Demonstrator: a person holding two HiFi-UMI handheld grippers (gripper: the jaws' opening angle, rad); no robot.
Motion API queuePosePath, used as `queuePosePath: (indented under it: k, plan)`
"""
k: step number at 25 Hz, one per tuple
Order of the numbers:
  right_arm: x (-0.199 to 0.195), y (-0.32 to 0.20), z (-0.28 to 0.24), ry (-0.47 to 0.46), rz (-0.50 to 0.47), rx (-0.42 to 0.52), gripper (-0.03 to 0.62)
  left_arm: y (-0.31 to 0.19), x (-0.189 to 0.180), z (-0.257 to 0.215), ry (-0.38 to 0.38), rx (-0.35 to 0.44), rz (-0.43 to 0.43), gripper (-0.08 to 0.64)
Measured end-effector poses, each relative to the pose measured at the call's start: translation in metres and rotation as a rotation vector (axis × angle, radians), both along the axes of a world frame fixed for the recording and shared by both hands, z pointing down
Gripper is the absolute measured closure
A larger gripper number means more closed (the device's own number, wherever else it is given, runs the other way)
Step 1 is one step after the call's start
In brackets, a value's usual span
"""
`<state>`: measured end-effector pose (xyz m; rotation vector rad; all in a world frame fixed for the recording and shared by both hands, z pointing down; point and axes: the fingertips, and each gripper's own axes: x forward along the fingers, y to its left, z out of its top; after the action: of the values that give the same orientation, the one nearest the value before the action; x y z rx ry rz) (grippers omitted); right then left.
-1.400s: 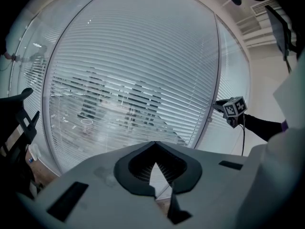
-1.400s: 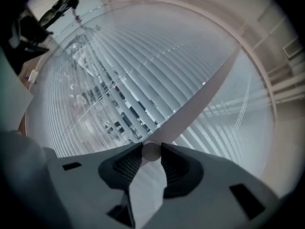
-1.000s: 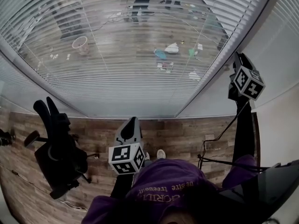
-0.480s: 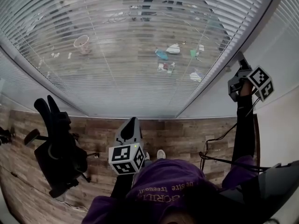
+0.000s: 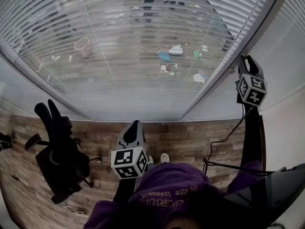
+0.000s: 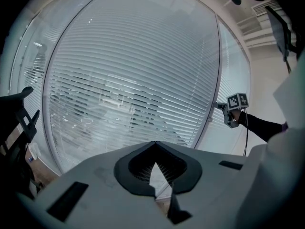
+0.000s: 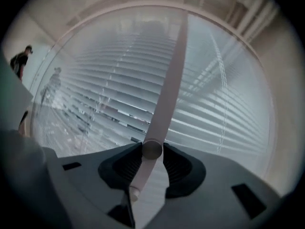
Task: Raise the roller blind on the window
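Note:
A white slatted blind [image 5: 119, 56] hangs lowered over the whole pane, also seen in the left gripper view [image 6: 133, 80] and the right gripper view [image 7: 109, 94]. A pale mullion [image 5: 224, 75] runs down its right side. My right gripper [image 5: 245, 63] is raised against that mullion and is shut [image 7: 152, 152] on a pale round knob [image 7: 152, 147] with a thin rod below it. From the left gripper view the right gripper [image 6: 232, 109] shows beside the mullion. My left gripper [image 5: 133, 128] is held low, pointing at the blind, its jaws [image 6: 156, 168] together on nothing.
A black office chair [image 5: 59, 156] stands on the wood floor [image 5: 190, 137] at lower left, also visible in the left gripper view [image 6: 16, 123]. A dark cable [image 5: 224, 142] hangs from the right gripper. A plain wall is on the right. A person [image 7: 21, 61] stands far left.
The right gripper has twisted on the knob, its marker cube turning. The slats have tilted more closed, so less shows through them. The left gripper has stayed put.

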<state>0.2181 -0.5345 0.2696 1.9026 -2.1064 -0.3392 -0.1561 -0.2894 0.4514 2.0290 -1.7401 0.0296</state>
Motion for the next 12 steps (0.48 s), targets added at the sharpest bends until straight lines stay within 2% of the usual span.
queuePosePath:
  k: [3,6,9,12]
  plan:
    - [-0.0077,0.0019,-0.0046,0.273,0.048,0.049,0.469,-0.0004,0.0007,-0.0005,-0.003,0.002,0.001,0.560]
    - [-0.0115,0.0030,-0.0054,0.431,0.070,0.079,0.469,-0.0014,-0.0007,-0.0012,-0.003,0.003,-0.001,0.560]
    - [-0.0114,0.0034,-0.0044,0.458,0.063,0.079,0.469,-0.0018,-0.0025,-0.0013,-0.003,0.002,-0.005,0.560]
    - [-0.0104,0.0027,-0.0053,0.395,0.057,0.056,0.469,-0.0022,-0.0012,-0.0022,-0.003,0.002,-0.003,0.560]
